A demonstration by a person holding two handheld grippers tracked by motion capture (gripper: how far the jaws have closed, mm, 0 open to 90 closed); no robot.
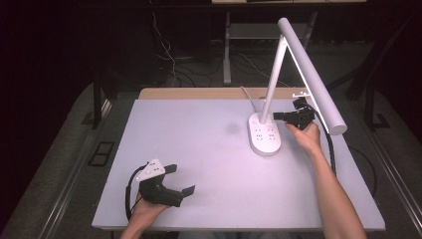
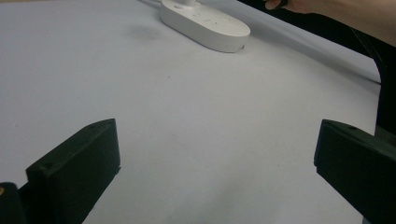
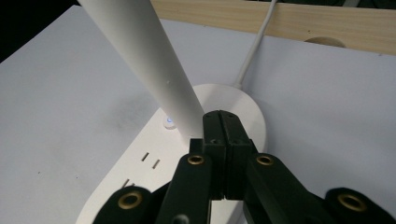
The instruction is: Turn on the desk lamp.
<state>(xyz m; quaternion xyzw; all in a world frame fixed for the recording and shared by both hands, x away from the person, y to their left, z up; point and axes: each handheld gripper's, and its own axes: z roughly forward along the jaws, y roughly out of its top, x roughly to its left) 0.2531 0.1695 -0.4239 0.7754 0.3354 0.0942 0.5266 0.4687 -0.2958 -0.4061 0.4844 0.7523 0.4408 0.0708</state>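
A white desk lamp stands at the table's back right, with an oval base (image 1: 264, 135) carrying socket slots, a slanted arm (image 1: 272, 79) and a long tube head (image 1: 313, 74). My right gripper (image 1: 275, 116) is shut with nothing between its jaws. In the right gripper view its tip (image 3: 220, 114) hangs over the base (image 3: 140, 163), right beside the foot of the arm (image 3: 144, 51); whether it touches I cannot tell. A small blue light (image 3: 169, 123) glows on the base. My left gripper (image 1: 181, 180) rests open near the front left, its jaws wide apart (image 2: 215, 133) over bare table.
The lamp's white cable (image 3: 254, 46) runs back over the wooden table edge (image 3: 280, 18). The pale table top (image 1: 199, 144) lies between the two grippers. The lamp head overhangs my right hand. Dark floor and cables lie beyond the table.
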